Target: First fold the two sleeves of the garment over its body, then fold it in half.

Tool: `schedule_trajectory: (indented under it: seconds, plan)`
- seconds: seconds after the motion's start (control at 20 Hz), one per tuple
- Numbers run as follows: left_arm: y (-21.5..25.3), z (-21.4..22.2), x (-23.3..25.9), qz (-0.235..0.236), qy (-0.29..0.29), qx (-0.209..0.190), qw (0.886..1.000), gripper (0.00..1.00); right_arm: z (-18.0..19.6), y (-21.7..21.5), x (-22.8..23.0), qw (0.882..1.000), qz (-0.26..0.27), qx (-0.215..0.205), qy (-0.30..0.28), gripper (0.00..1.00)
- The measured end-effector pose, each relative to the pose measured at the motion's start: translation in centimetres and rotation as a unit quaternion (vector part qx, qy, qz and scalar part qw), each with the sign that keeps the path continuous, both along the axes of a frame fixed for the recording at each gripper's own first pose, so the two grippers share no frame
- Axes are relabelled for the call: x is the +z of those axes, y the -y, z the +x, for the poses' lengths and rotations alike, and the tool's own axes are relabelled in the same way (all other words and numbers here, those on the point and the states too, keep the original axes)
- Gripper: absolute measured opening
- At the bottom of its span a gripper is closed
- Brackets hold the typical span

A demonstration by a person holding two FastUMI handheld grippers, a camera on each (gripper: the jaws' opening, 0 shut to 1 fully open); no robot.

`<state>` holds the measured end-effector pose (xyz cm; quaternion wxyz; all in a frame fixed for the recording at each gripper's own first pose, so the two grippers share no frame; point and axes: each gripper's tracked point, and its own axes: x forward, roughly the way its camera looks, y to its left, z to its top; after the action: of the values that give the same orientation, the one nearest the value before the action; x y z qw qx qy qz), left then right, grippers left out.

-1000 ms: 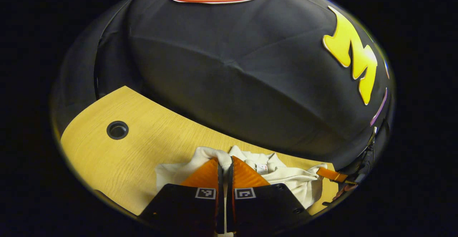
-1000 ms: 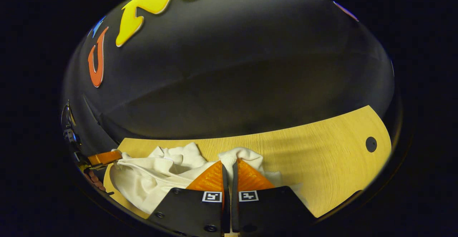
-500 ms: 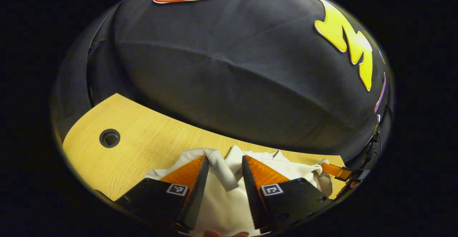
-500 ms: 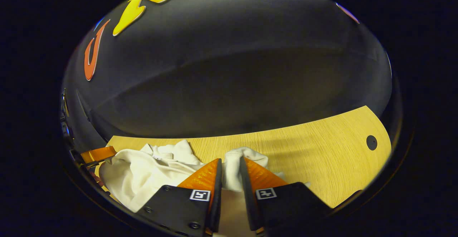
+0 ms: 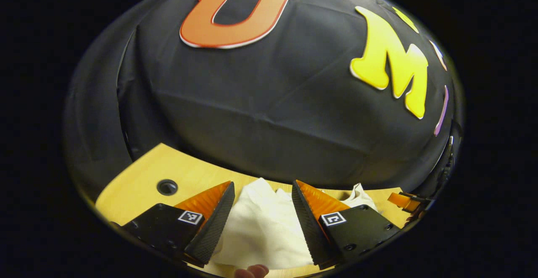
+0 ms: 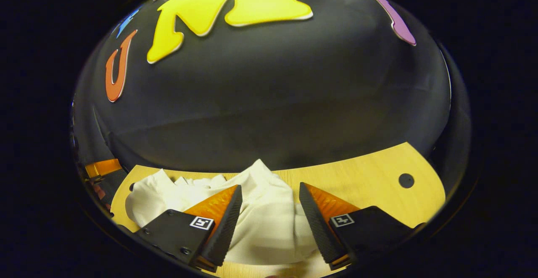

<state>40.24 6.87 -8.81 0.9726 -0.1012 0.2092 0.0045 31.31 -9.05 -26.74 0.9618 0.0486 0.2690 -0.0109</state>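
L claw [image 5: 262, 200]: fingers spread wide apart, nothing pinched. White garment [image 5: 262, 229] lies bunched on the wooden counter [image 5: 138, 185], directly between & just ahead of the L fingers; cloth sits in the gap, whether it touches the inner faces can't tell. A peak of fabric rises just past the fingertips. Round hole [image 5: 167, 187] in the counter off to the L finger's outer side, just beyond its tip. A fingertip [image 5: 251, 271] of the person shows at the very bottom, beneath the cloth edge. Far to the R finger's outer side, the other claw's finger [image 5: 402, 201] shows at the garment's far end.

R claw [image 6: 269, 194]: fingers likewise wide apart, gripping nothing. Garment [image 6: 265, 223] heaped between them, w/ a folded ridge peaking just ahead of the tips; more rumpled cloth spreads past the left-hand finger's outer side toward the counter's [image 6: 361, 177] end. Round hole [image 6: 406, 180] out past the right-hand finger, well apart from the cloth. Beyond the garment's far end, the L claw's finger [image 6: 102, 167] shows at the rim. Black booth wall [image 6: 269, 97] behind the counter.
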Motion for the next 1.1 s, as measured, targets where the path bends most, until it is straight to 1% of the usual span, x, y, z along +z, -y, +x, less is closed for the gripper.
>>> schedule_trajectory:
  seconds: [0.05, 0.15, 0.25, 0.3, 0.4, 0.45, 0.5, 0.6, 0.65, 0.75, 0.8, 0.85, 0.9, 0.95, 1.0, 1.1]
  plan:
    - [0.0, -1.1, 2.4, 0.012, 0.017, 0.000, 1.000, 0.87, -1.1, -0.2, 2.4, 1.000, -0.003, 0.002, 0.016, 0.88]
    - [-0.3, -3.2, 7.6, 0.037, 0.057, 0.013, 0.998, 0.87, -3.6, -1.1, 7.0, 0.999, -0.015, 0.003, 0.045, 0.89]
    - [-0.3, -6.4, 13.2, 0.050, 0.097, 0.019, 0.994, 0.88, -6.5, -2.8, 12.2, 0.997, -0.022, 0.012, 0.079, 0.89]
    - [0.2, -7.9, 15.7, 0.059, 0.117, 0.016, 0.991, 0.90, -8.1, -3.7, 15.1, 0.994, -0.028, 0.018, 0.100, 0.89]
    - [1.3, -11.0, 20.8, 0.080, 0.153, 0.009, 0.985, 0.92, -11.0, -5.3, 21.3, 0.986, -0.043, 0.035, 0.154, 0.91]
    - [2.3, -12.7, 23.0, 0.078, 0.168, 0.003, 0.983, 0.92, -13.1, -6.0, 24.5, 0.982, -0.042, 0.042, 0.180, 0.91]
    - [3.0, -14.6, 25.0, 0.072, 0.177, -0.003, 0.982, 0.92, -14.2, -6.5, 26.6, 0.979, -0.043, 0.042, 0.196, 0.93]
    - [3.3, -17.9, 27.2, 0.067, 0.187, -0.004, 0.980, 0.93, -17.1, -7.3, 29.8, 0.974, -0.043, 0.042, 0.219, 0.92]
    - [3.8, -19.4, 27.9, 0.065, 0.189, -0.007, 0.980, 0.93, -18.4, -7.5, 30.8, 0.973, -0.039, 0.040, 0.225, 0.94]
    - [4.4, -22.1, 28.7, 0.069, 0.193, -0.001, 0.979, 0.93, -21.1, -7.5, 31.6, 0.972, -0.042, 0.030, 0.229, 0.92]
    - [4.3, -23.6, 29.0, 0.072, 0.199, 0.005, 0.977, 0.93, -22.1, -7.6, 31.6, 0.973, -0.038, 0.032, 0.227, 0.95]
    - [4.5, -24.6, 29.4, 0.075, 0.206, 0.007, 0.976, 0.93, -23.3, -7.9, 31.5, 0.974, -0.031, 0.036, 0.223, 0.93]
    - [4.6, -25.8, 29.4, 0.084, 0.211, 0.009, 0.974, 0.93, -24.3, -7.8, 31.1, 0.974, -0.029, 0.035, 0.221, 0.94]
    - [4.7, -26.8, 29.3, 0.092, 0.213, 0.011, 0.973, 0.93, -25.5, -7.4, 30.7, 0.976, -0.027, 0.029, 0.216, 0.92]
    - [4.8, -27.8, 28.7, 0.094, 0.212, 0.009, 0.973, 0.93, -26.5, -7.6, 30.5, 0.977, -0.020, 0.030, 0.211, 0.94]
    - [5.8, -29.6, 27.8, 0.088, 0.206, -0.001, 0.975, 0.93, -28.6, -7.8, 29.9, 0.978, -0.015, 0.030, 0.206, 0.93]
